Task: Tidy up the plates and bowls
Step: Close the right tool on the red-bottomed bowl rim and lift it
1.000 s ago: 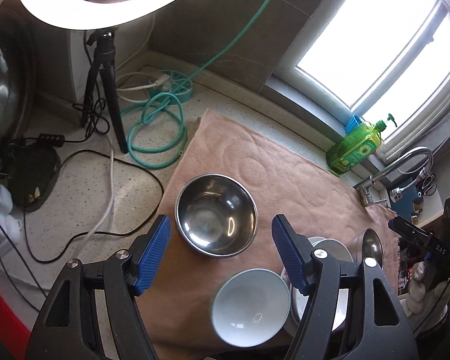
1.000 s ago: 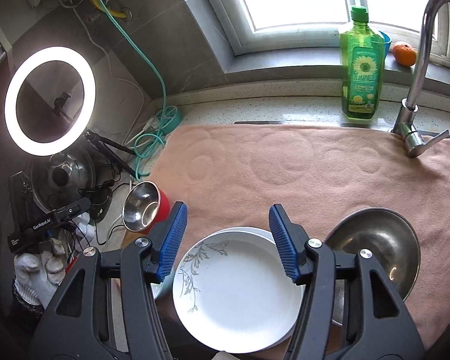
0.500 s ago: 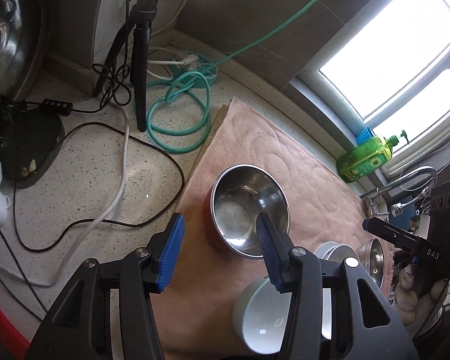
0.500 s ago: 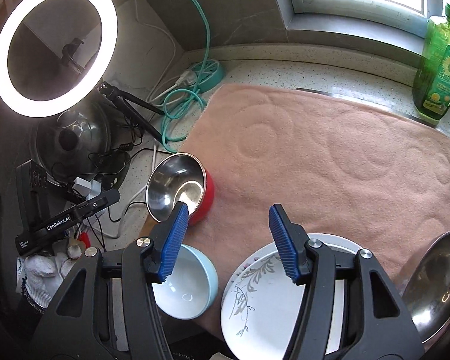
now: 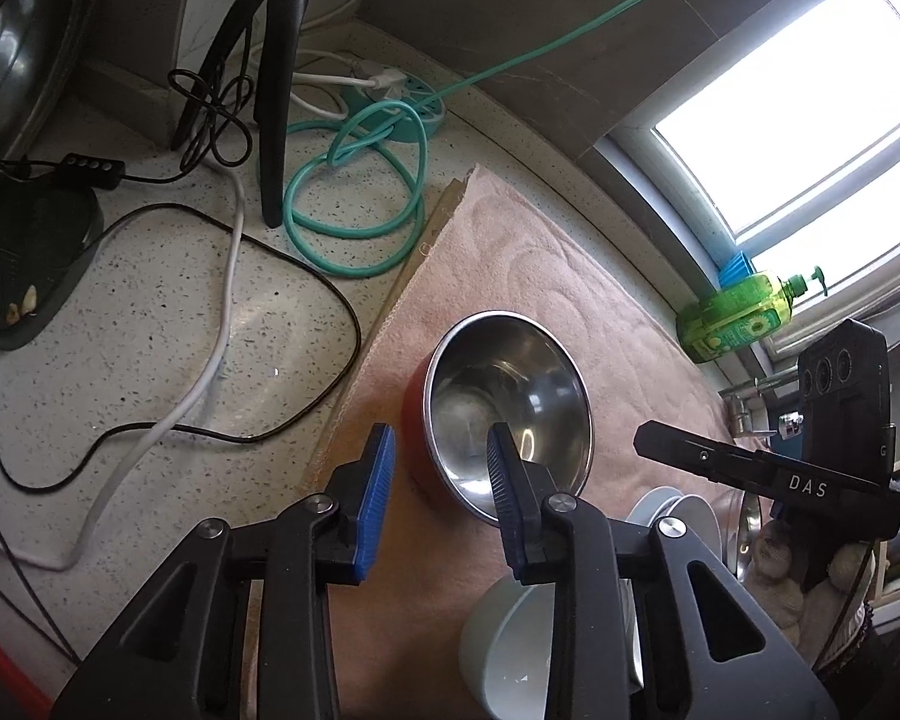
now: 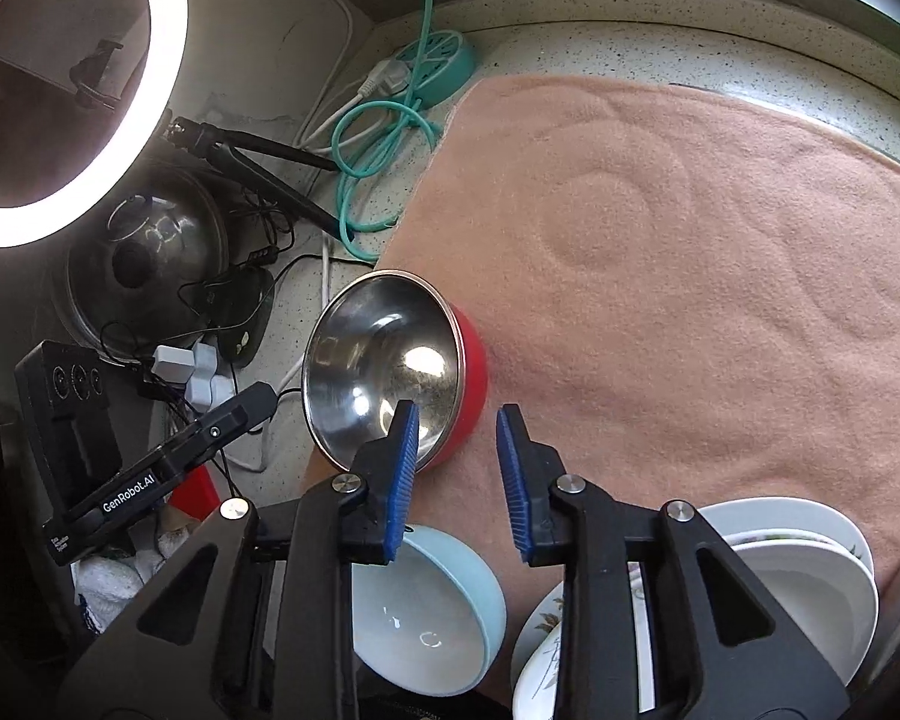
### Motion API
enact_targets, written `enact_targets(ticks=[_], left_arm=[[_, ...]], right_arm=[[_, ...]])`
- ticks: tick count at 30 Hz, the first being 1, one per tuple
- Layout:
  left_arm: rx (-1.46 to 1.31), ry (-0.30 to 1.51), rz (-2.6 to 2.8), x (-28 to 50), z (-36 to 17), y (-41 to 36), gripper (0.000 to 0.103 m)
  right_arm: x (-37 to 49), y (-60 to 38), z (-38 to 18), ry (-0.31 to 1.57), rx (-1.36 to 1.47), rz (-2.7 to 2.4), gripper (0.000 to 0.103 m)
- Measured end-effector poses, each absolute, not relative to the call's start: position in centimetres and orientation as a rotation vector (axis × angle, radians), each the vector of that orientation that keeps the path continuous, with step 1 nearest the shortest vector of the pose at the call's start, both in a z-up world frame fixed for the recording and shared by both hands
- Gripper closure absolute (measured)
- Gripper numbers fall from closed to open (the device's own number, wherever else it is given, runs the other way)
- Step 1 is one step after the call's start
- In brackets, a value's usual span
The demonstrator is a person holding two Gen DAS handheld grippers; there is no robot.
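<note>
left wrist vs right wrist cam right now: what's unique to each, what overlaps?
Left wrist only: the window, the green soap bottle on its sill, and the right gripper seen from the side.

Right wrist only: the lit ring light, the pot lid under it, and the left gripper seen from the side.

Both: red steel-lined bowl on the pink towel, light blue bowl, white plates, teal cable. Both grippers' jaws are closing.

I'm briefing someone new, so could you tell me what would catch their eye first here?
The red-sided steel bowl at the near left corner of the pink towel, with both grippers' jaws closing around its rim. Next, the glowing ring light at far left, and the pale blue bowl nearest the camera.
</note>
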State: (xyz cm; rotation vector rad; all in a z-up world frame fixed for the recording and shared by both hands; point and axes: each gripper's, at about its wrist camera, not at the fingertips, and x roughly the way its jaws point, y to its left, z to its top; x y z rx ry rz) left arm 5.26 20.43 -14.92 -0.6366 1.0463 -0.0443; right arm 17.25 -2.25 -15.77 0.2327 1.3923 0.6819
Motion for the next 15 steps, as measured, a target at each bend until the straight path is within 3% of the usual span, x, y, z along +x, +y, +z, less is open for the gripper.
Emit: enact_targets(ticks=[4, 15], left_arm=[[-0.62, 1.058, -0.029, 5.6, -15.2, 20.1, 0.074], [-0.639, 1.098, -0.031, 6.6, -16.9, 20.0, 0.087]], right_arm=[[17.7, -1.4, -16.2, 1.393, 0.192, 0.692, 0.076], [18.6, -0.8, -18.0, 1.436, 0.218, 0.691, 0.083]])
